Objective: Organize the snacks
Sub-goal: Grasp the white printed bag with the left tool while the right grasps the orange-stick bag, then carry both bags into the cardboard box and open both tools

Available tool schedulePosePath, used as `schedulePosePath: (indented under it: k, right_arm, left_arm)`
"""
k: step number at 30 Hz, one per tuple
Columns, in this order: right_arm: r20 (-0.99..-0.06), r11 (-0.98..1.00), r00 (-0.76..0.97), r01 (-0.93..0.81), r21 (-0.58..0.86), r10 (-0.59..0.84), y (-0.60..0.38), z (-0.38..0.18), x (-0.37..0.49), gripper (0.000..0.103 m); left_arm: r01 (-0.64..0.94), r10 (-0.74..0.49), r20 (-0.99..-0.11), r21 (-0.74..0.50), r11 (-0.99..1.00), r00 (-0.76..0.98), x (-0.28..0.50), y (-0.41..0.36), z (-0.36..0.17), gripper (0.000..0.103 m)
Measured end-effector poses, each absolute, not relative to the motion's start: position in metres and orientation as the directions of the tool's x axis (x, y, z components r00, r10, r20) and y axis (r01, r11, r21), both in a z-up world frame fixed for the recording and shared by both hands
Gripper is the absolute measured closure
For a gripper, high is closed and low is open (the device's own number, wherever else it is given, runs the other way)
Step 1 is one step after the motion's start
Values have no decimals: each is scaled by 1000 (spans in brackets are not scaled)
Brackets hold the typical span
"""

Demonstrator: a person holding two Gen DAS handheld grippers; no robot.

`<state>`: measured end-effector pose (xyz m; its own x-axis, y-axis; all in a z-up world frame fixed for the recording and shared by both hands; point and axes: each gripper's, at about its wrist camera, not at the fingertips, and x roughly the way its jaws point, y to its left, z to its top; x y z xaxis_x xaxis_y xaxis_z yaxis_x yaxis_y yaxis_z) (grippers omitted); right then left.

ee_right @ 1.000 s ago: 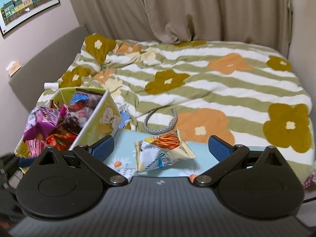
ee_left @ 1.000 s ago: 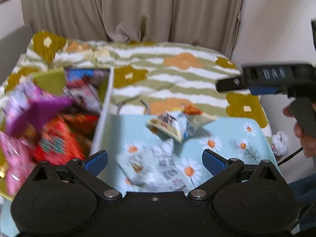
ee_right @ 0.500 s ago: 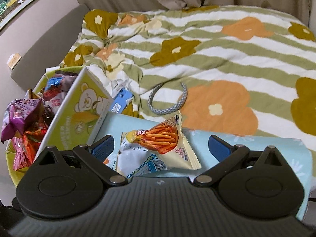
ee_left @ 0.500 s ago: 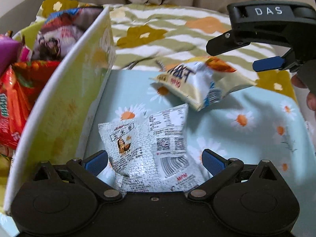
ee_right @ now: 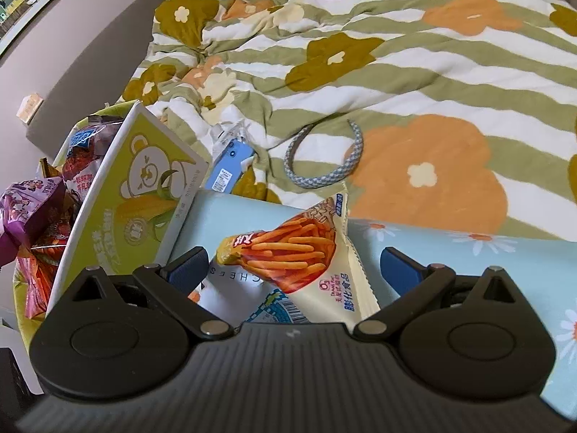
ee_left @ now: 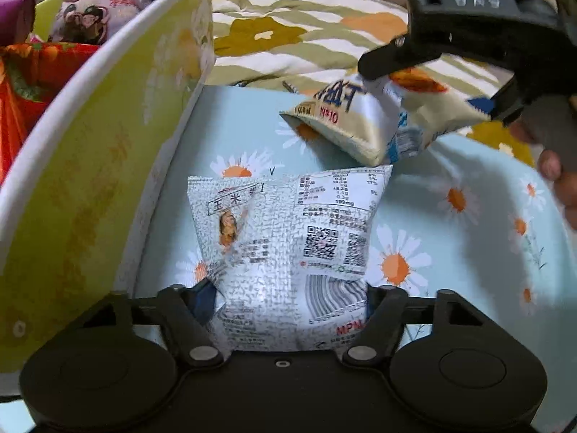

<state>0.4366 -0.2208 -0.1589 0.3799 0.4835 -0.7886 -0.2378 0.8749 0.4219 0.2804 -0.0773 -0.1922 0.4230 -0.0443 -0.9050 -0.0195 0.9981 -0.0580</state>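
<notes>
On the far left stands a yellow box (ee_left: 90, 166) full of snack packs (ee_left: 21, 72). Next to it a blue daisy cloth (ee_left: 450, 238) lies on the bed (ee_right: 414, 72). A white bag (ee_left: 288, 238) lies flat on the cloth, just beside the box. The left gripper (ee_left: 288, 299) has its jaws pressed on the near end of this bag. To the right, the right gripper (ee_right: 294, 267) has its jaws apart around a fries bag (ee_right: 306, 256), and I cannot tell if they touch it. A grey hairband (ee_right: 324, 158) lies on the bed behind.
</notes>
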Motion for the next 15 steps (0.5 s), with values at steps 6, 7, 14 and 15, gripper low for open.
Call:
schedulePosePath:
  k: [6, 7, 14, 15]
  right_arm:
    - [-787, 865, 360, -243, 439, 500, -214, -160, 440, 0]
    - [-787, 863, 355, -243, 443, 505, -213, -161, 440, 0]
    - [-783, 842, 310, -215, 495, 540, -209, -171, 437, 0]
    - [-784, 842, 306, -211, 497, 540, -209, -173, 435, 2]
  left_arm:
    - [-33, -51, -900, -72, 997, 434, 277, -77, -185, 35]
    - [-35, -50, -898, -72, 997, 438, 277, -77, -184, 35]
    - [-33, -44, -890, -66, 997, 453, 270, -78, -179, 35]
    - [-33, -45, -889, -67, 997, 455, 268, -78, -178, 35]
